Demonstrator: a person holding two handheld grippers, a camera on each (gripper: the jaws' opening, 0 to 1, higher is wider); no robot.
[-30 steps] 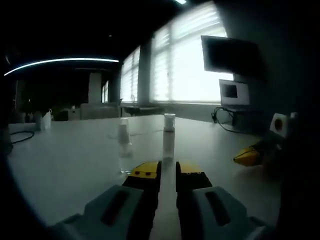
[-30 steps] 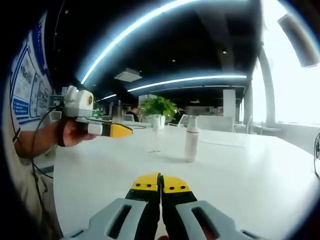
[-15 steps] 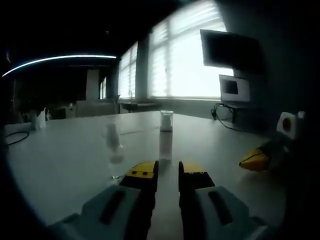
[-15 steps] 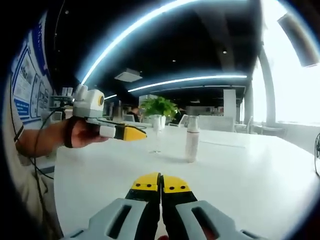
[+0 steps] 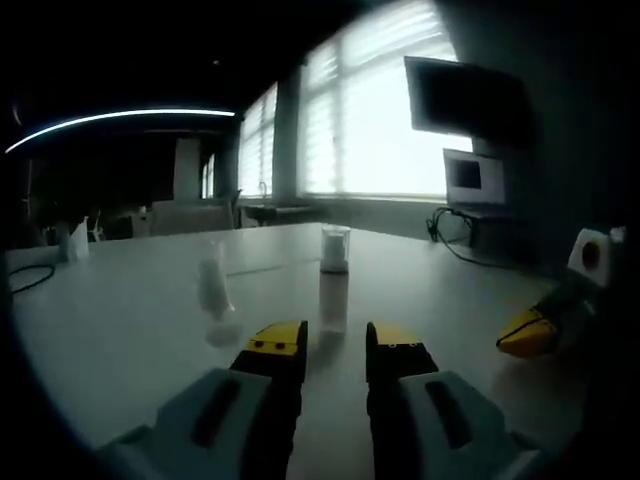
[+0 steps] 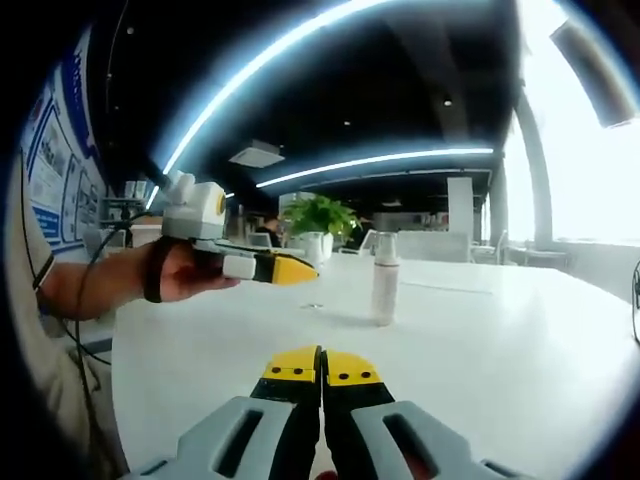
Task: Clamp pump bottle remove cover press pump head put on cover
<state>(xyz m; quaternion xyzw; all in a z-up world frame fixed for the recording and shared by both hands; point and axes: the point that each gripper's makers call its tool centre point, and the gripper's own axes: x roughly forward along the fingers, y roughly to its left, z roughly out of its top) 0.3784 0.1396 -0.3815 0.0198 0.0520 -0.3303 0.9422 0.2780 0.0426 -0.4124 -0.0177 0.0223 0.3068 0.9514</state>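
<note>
A: How are the hands and grippers posed?

B: In the right gripper view, the left gripper [image 6: 290, 268], grey with yellow tips, is held level above the white table [image 6: 480, 340] by a person's hand [image 6: 185, 275], with the forearm reaching in from the left. Its tips are pointed right, towards the slim white pump bottle with a clear cover [image 6: 383, 278]. In the left gripper view its own jaws are seen spread apart, with table surface showing between the yellow tips [image 5: 335, 342]. The right gripper [image 6: 321, 368] is held low over the near table, its yellow tips pressed together with nothing between them. It is also seen at the far right of the left gripper view [image 5: 535, 330], low near the table.

A: Where is the bottle?

B: The pump bottle [image 5: 334, 280] is stood upright on the table, just beyond the left gripper's spread tips and lined up with the gap, untouched. The cover is seated on top.

A: What is hard to make out?

B: A clear stemmed glass [image 5: 213, 295] left of the bottle is blurred in the dim left gripper view. In the right gripper view it is partly hidden behind the left gripper's tip. A potted green plant [image 6: 318, 213] is seen farther back.
</note>
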